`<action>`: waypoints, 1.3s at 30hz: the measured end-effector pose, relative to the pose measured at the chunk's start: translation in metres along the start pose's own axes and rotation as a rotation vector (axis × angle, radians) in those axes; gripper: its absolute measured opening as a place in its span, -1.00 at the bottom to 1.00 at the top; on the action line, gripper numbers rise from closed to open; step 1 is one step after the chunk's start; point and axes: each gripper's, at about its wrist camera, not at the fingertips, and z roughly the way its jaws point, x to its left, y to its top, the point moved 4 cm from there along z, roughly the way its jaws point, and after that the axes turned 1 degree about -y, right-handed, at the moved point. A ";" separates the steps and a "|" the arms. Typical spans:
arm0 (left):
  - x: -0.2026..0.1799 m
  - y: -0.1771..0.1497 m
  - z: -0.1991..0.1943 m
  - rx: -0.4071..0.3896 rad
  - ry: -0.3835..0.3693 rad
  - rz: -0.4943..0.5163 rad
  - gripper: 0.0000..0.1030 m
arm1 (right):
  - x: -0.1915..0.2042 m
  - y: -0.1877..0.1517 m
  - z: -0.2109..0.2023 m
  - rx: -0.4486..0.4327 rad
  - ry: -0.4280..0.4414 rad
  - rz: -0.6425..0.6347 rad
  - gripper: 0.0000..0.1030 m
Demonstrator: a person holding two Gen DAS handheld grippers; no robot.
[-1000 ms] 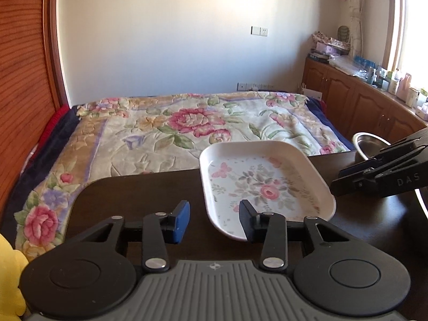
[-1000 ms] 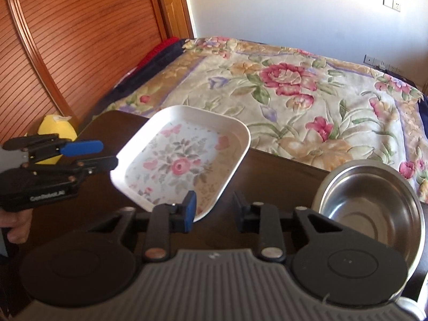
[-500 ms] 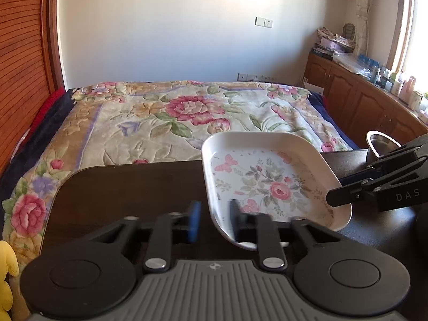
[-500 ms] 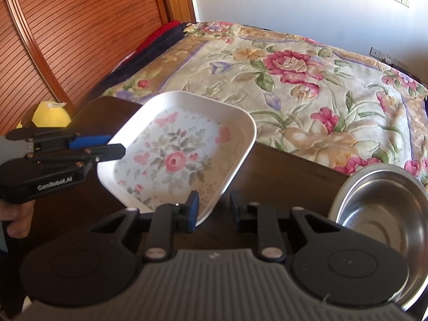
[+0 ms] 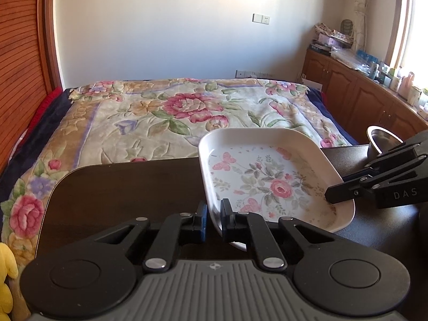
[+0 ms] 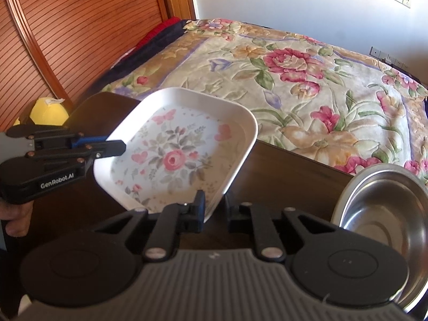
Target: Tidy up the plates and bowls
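Meanwhile, a white floral plate (image 5: pixel 267 179) sits at the far edge of a dark counter (image 5: pixel 120 187), gripped from two sides by hand-held tools. Seen from the left wrist camera, the left gripper (image 5: pixel 213 220) has its two fingers drawn close together on the plate's near rim, one finger outside the wall and one inside. From the right wrist camera, the right gripper (image 6: pixel 215 210) straddles another edge of the same plate (image 6: pixel 182 157), its blue-padded finger against the inner side of the rim; whether the other finger touches the outer wall cannot be told. Each tool also shows in the other's view, reaching in over the rim from the side. A person's hand (image 6: pixel 16 214) shows at the left edge, under the left tool's body. To the right of the plate, a stainless steel bowl (image 6: pixel 382 203) stands on the counter, apart from it. Beyond the counter lies a bed (image 5: pixel 174 112) under a flowered quilt, with a yellow soft toy (image 6: pixel 48 111) at the left by the wooden panelling
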 end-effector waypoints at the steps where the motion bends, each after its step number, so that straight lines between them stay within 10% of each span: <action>1: 0.000 0.000 0.000 -0.001 0.002 0.001 -0.78 | 0.000 0.000 0.000 0.000 -0.002 0.000 -0.69; 39: -0.018 -0.024 -0.129 -0.097 0.030 -0.004 -0.76 | 0.048 -0.036 -0.090 -0.158 0.043 -0.050 -0.71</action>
